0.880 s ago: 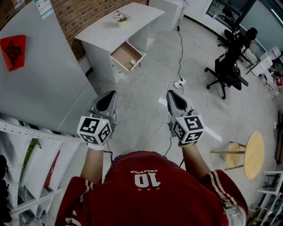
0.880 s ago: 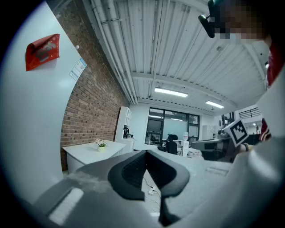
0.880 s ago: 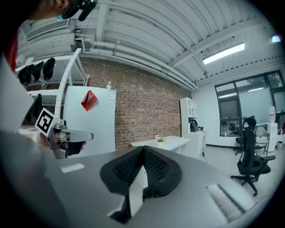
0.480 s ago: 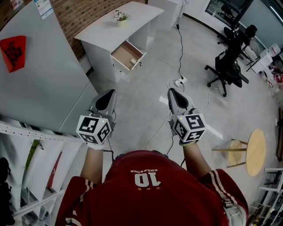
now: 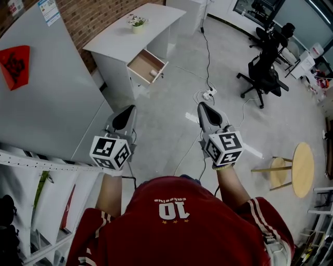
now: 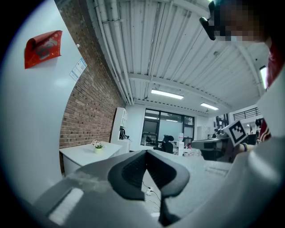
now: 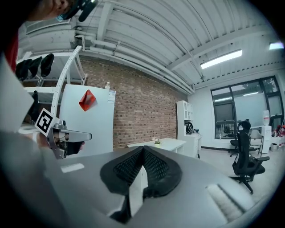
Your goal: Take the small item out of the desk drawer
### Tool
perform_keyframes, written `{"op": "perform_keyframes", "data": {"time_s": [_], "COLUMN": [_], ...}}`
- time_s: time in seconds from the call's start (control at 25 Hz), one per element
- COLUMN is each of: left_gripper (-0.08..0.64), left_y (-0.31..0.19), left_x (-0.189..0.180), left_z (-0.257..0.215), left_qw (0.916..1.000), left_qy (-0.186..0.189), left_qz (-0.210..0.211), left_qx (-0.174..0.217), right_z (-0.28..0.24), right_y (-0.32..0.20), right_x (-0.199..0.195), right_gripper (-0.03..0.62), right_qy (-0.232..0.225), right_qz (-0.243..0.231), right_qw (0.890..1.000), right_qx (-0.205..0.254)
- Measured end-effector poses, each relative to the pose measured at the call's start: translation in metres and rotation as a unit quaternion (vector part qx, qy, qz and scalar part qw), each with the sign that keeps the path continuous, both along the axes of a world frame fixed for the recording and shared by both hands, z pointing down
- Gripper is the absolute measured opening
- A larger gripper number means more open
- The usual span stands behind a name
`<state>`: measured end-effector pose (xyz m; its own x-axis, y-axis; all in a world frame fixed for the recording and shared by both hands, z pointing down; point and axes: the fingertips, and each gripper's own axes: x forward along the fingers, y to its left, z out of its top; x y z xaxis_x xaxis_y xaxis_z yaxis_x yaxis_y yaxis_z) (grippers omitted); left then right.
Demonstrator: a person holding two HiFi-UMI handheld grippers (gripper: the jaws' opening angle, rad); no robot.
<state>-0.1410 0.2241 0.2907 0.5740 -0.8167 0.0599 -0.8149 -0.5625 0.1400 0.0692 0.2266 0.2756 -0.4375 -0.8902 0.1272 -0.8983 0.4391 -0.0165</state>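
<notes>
Pose: L gripper (image 5: 126, 110), R gripper (image 5: 204, 108) level, side by side, jaws together, empty.

Inspection of surroundings:

- The grey floor (image 5: 171, 130) carries a white power strip (image 5: 210, 94). A dark cable (image 5: 207, 52) runs from it toward the far end of the room.
- A pale strip of tape (image 5: 254, 151) lies flat on the floor.
- A black office chair (image 5: 264, 72) stands upright on the right, well apart from the power strip.
- A round wooden-topped side table (image 5: 303, 176) stands at the right edge.
- A brick wall (image 5: 99, 15) fills the upper left, with a small potted plant (image 5: 137, 23) near it.
- A tall grey panel (image 5: 52, 104) on the left bears a red paper ornament (image 5: 15, 60) and a printed notice (image 5: 50, 9).
- White metal shelving (image 5: 52, 162) occupies the lower left.
- The ceiling strip lights (image 6: 167, 94) are lit.
</notes>
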Motion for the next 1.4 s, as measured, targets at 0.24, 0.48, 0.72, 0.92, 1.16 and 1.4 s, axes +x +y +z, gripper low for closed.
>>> {"op": "perform_keyframes", "data": {"time_s": [0.24, 0.48, 0.72, 0.92, 1.16, 1.4], "left_gripper": [0.003, 0.003, 0.003, 0.003, 0.003, 0.003], "left_y": [0.002, -0.005, -0.036, -0.088, -0.169, -0.23], "left_x": [-0.011, -0.019, -0.019, -0.015, 0.016, 0.039], "left_z": [0.008, 0.011, 0.027, 0.04, 0.039, 0.033], "left_qw": [0.9999, 0.9998, 0.9997, 0.9988, 0.9974, 0.9953], "left_qy": [0.002, 0.002, -0.014, -0.041, -0.065, -0.092], "left_qz": [0.014, 0.016, 0.014, 0.01, 0.025, 0.026], "left_qx": [0.006, -0.008, -0.017, -0.024, -0.018, -0.011], "right_z": [0.008, 0.005, 0.018, 0.041, 0.051, 0.054], "right_y": [0.004, -0.001, -0.03, -0.086, -0.171, -0.238], "right_x": [-0.012, -0.019, -0.012, 0.001, 0.014, 0.028], "right_gripper": [0.0, 0.0, 0.0, 0.0, 0.0, 0.0], "right_qy": [0.001, 0.007, 0.009, -0.009, -0.018, -0.04], "right_qz": [0.012, 0.011, 0.006, 0.003, -0.023, -0.035], "right_qw": [1.0, 1.0, 1.0, 0.999, 0.998, 0.997], "right_qx": [0.005, -0.008, -0.017, -0.036, -0.051, -0.057]}}
